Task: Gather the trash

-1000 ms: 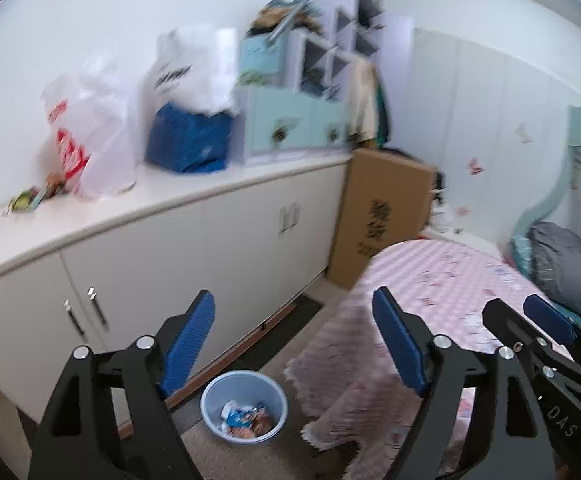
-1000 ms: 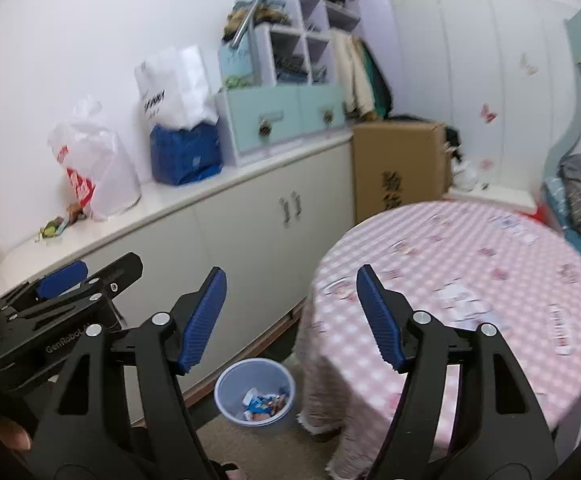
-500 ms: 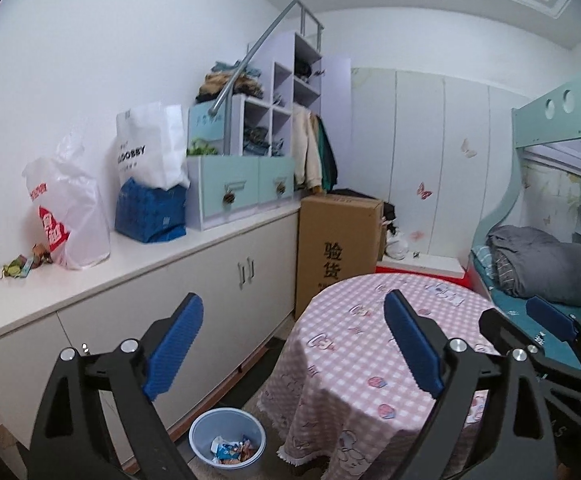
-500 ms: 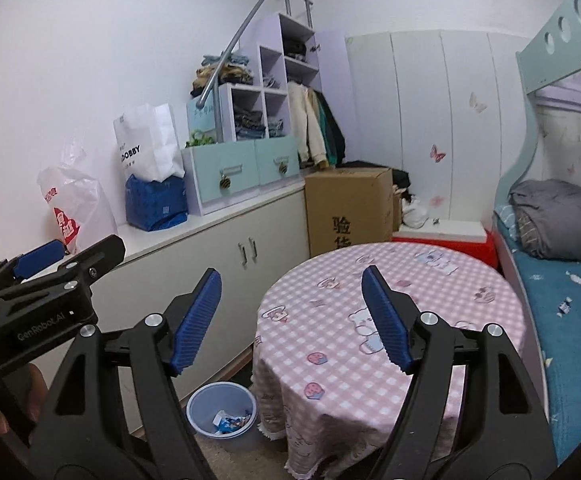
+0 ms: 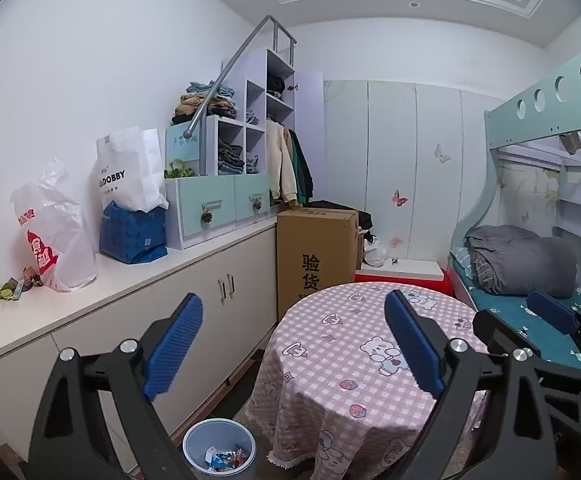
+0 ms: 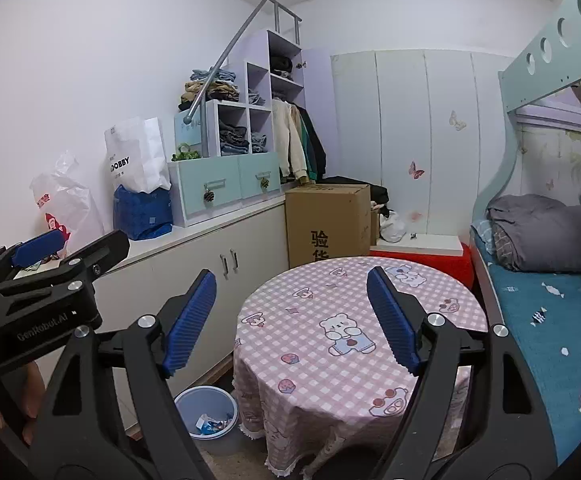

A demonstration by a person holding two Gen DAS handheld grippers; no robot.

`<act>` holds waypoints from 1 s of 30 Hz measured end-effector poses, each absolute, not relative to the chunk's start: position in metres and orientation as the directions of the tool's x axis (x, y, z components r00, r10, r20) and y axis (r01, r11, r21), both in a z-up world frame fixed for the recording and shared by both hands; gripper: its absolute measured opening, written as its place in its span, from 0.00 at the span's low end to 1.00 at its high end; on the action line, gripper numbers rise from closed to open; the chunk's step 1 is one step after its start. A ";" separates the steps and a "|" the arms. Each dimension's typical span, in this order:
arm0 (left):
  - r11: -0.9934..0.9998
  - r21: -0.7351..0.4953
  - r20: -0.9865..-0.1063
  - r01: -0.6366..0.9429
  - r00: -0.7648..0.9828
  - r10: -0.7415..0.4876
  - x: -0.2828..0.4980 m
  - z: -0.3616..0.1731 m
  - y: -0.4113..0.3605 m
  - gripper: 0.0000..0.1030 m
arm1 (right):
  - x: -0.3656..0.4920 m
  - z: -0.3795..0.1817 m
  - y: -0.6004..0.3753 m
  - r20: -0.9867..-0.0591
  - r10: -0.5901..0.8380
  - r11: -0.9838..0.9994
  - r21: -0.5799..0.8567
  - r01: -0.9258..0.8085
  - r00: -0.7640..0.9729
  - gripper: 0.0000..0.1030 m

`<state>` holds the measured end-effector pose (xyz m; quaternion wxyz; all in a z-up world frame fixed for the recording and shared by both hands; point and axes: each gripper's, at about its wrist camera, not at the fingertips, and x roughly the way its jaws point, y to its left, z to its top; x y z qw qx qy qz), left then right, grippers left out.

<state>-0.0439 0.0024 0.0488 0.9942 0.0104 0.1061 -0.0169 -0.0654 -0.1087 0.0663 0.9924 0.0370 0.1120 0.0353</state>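
Note:
A light blue trash bin (image 5: 219, 451) with several wrappers inside stands on the floor between the white cabinets and the round table; it also shows in the right wrist view (image 6: 206, 410). A small heap of wrappers (image 5: 14, 286) lies on the counter at the far left. My left gripper (image 5: 292, 344) is open and empty, held high before the table. My right gripper (image 6: 290, 318) is open and empty, also above the table. The left gripper's body shows in the right wrist view (image 6: 34, 276), the right one's in the left wrist view (image 5: 546, 336).
A round table (image 5: 354, 364) with a pink checked cloth stands ahead. A white counter (image 5: 130, 280) runs along the left wall with plastic bags (image 5: 54, 232), a blue bag and drawers. A cardboard box (image 5: 316, 252) stands behind the table. A bunk bed (image 6: 550, 292) is on the right.
Both grippers have risen and tilted up, so the views show more of the room and ceiling. The table and bin sit lower and farther in view. Both stay open.

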 end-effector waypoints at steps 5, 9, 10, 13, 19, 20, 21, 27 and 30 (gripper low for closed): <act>0.999 0.032 -0.202 0.038 0.979 -0.031 -0.049 0.052 -0.004 0.88 | -0.074 0.071 -0.115 -0.201 0.063 0.995 0.085 -0.047 0.977 0.76; 0.999 0.032 -0.205 0.035 0.978 -0.028 -0.048 0.053 -0.006 0.88 | -0.077 0.072 -0.118 -0.201 0.058 0.995 0.089 -0.040 0.978 0.76; 0.999 0.031 -0.206 0.035 0.978 -0.028 -0.048 0.053 -0.006 0.88 | -0.077 0.071 -0.119 -0.201 0.057 0.995 0.089 -0.040 0.978 0.76; 0.999 0.032 -0.208 0.035 0.978 -0.027 -0.049 0.053 -0.008 0.88 | -0.080 0.071 -0.119 -0.200 0.056 0.995 0.089 -0.038 0.978 0.76; 0.998 0.037 -0.205 0.041 0.978 -0.032 -0.050 0.052 -0.008 0.88 | -0.082 0.072 -0.120 -0.196 0.055 0.995 0.090 -0.038 0.979 0.76; 0.998 0.037 -0.205 0.043 0.978 -0.034 -0.051 0.052 -0.008 0.88 | -0.083 0.072 -0.120 -0.195 0.055 0.995 0.090 -0.038 0.979 0.76; 0.998 0.037 -0.204 0.045 0.978 -0.036 -0.051 0.052 -0.008 0.88 | -0.083 0.072 -0.120 -0.195 0.055 0.995 0.090 -0.038 0.979 0.76; 0.998 0.039 -0.204 0.046 0.978 -0.037 -0.052 0.052 -0.010 0.88 | -0.084 0.073 -0.119 -0.197 0.059 0.995 0.090 -0.042 0.979 0.76; 0.998 0.038 -0.203 0.048 0.978 -0.040 -0.052 0.052 -0.010 0.88 | -0.085 0.073 -0.119 -0.196 0.059 0.995 0.091 -0.042 0.979 0.76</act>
